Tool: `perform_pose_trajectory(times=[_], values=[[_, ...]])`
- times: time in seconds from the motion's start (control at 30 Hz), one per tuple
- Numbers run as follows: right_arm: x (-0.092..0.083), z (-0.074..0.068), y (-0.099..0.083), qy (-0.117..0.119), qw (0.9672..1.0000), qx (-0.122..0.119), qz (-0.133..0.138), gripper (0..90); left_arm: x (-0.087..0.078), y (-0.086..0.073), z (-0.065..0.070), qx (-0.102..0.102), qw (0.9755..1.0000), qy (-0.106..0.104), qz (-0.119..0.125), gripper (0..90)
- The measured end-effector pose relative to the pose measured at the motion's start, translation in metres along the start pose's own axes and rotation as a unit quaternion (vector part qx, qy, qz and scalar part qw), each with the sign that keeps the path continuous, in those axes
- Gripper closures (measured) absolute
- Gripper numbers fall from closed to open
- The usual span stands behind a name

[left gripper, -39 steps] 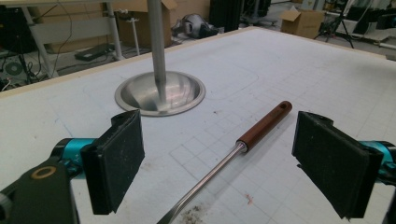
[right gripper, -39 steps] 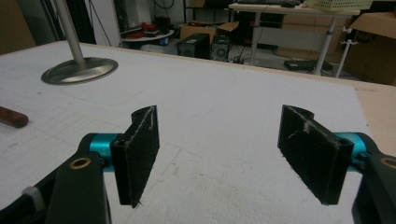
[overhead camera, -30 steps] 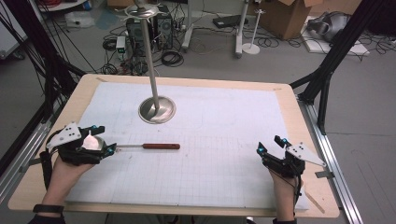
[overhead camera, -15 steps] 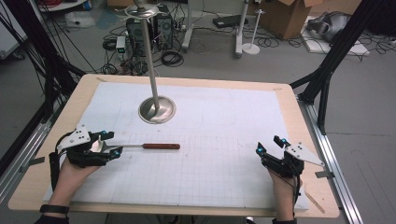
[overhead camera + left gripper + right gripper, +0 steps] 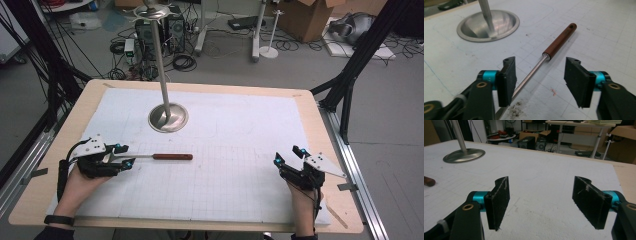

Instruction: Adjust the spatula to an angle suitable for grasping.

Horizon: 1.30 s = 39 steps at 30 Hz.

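Two grippers over white mat (image 5: pixel 240 125). Left gripper (image 5: pixel 121 156): jaws just closing, straddling steel shaft of wooden-handled tool (image 5: pixel 537 65), left pad touching it, right pad apart, not yet clamped. Tool flat on mat, near round stand base (image 5: pixel 168 118). Right gripper (image 5: pixel 541 200): released, gaping.

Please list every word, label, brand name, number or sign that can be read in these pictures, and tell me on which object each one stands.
None can be read: there is no legible text.
The white mat carries only a faint printed grid, no numbers.
The utensil with a brown handle and a steel shaft has no marking visible.
The cardboard boxes in the background show no readable print.
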State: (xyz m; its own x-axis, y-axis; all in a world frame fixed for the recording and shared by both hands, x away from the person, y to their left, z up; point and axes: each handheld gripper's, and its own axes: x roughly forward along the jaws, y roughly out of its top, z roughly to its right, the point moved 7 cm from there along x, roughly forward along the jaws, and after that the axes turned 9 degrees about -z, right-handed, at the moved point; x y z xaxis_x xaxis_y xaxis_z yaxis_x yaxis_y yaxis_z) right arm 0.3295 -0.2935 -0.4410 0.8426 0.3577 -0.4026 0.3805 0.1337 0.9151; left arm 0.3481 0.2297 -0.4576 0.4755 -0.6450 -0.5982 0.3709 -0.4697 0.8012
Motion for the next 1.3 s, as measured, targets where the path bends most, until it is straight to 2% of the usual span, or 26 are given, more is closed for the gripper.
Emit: perform_pose_trajectory(times=[0.27,0.4,0.5,0.87,1.07,1.3], values=[[0.0,0.001,-0.001,0.003,1.0,0.003,-0.001,30.0,0.006,-0.004,-0.005,0.004,0.9995,0.013,-0.03,53.9],[0.0,0.001,-0.001,0.003,1.0,0.002,0.0,30.1,0.01,-0.006,-0.008,0.016,0.9979,0.015,-0.061,58.2],[0.0,0.001,0.0,0.003,1.0,0.002,0.002,30.2,0.011,-0.006,-0.01,0.017,0.9977,0.017,-0.064,59.3],[0.001,0.001,0.0,0.003,1.0,0.003,0.001,30.3,0.016,-0.006,-0.016,0.032,0.9937,0.015,-0.106,59.9],[0.001,0.002,0.0,0.003,1.0,0.004,0.003,30.2,0.022,-0.008,-0.016,0.043,0.9899,0.012,-0.135,60.0],[0.001,0.002,0.0,0.003,1.0,0.005,0.001,30.3,0.026,-0.011,-0.02,0.044,0.9877,0.018,-0.149,65.0]])
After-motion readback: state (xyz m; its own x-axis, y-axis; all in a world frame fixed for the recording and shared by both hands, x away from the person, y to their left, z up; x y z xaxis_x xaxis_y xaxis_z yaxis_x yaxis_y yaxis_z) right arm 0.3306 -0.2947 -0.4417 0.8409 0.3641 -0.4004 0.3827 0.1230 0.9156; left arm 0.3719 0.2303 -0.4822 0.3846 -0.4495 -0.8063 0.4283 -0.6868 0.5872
